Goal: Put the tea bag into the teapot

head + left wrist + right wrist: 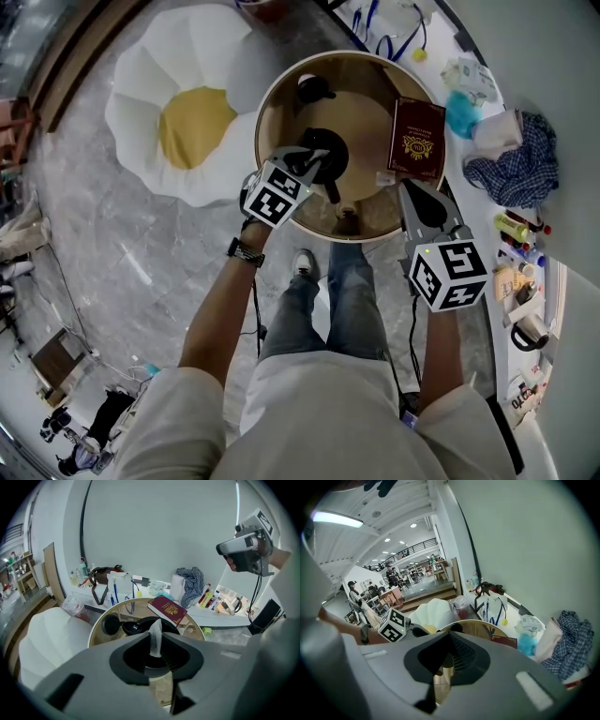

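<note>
A black teapot [330, 142] with no lid on stands in the middle of a round gold-rimmed table [267, 108]. Its black lid [314, 89] lies farther back. My left gripper [322, 166] hangs just over the pot's mouth. In the left gripper view this gripper [156, 633] is shut on a white tea bag [155, 641], which stands upright between the tips right above the teapot [133, 627]. My right gripper [410, 190] hovers at the table's near right edge. Its tips [450, 633] meet with nothing between them.
A maroon passport-like booklet [417, 139] lies on the table's right side. A large egg-shaped white cushion [183, 108] sits on the floor to the left. A cluttered white counter at the right holds a checked cloth [520, 159] and bottles [514, 228]. The person's legs and shoe [302, 264] are below.
</note>
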